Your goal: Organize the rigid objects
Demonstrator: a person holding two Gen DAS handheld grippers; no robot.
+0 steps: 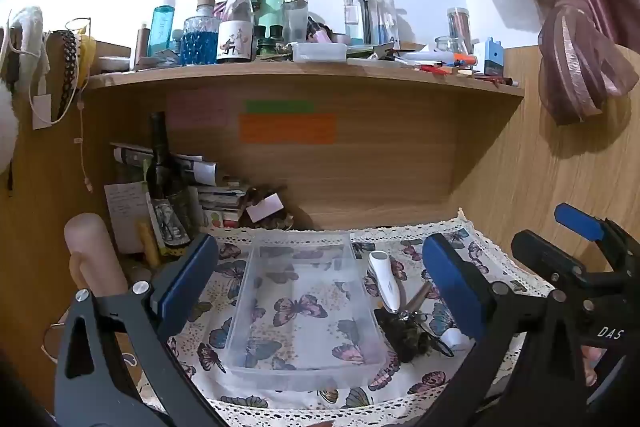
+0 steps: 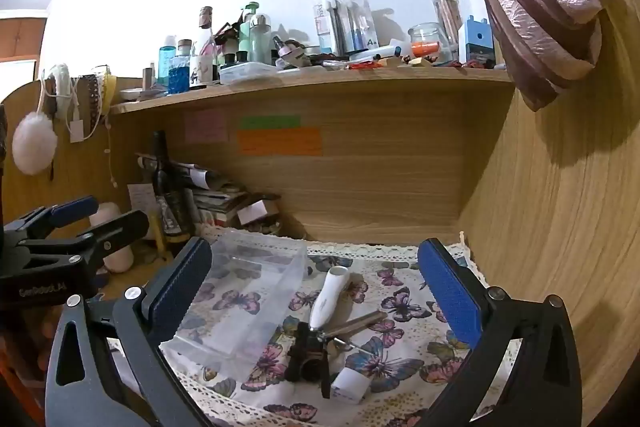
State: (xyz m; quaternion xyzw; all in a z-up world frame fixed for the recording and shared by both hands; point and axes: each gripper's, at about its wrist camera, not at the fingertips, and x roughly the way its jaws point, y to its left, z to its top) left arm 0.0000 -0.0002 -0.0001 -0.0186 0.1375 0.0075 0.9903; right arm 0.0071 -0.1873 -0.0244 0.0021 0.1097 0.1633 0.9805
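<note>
A clear plastic bin (image 1: 304, 311) (image 2: 240, 299) lies empty on the butterfly cloth (image 1: 404, 383). Right of it lies a white handled tool (image 1: 384, 279) (image 2: 330, 297), a metal key-like piece (image 2: 356, 323), a dark clump of small objects (image 1: 408, 335) (image 2: 308, 357) and a small white tube (image 2: 352, 383). My left gripper (image 1: 320, 291) is open above the bin, empty. My right gripper (image 2: 316, 295) is open above the tool and the dark clump, empty. The right gripper also shows at the right edge of the left wrist view (image 1: 580, 239).
A wooden shelf (image 1: 304, 75) above is crowded with bottles, jars and pens. A dark wine bottle (image 1: 160, 179), stacked papers and a pink cylinder (image 1: 92, 251) stand at the back left. Wooden walls close in behind and at the right. A curtain knot (image 1: 576, 63) hangs at the upper right.
</note>
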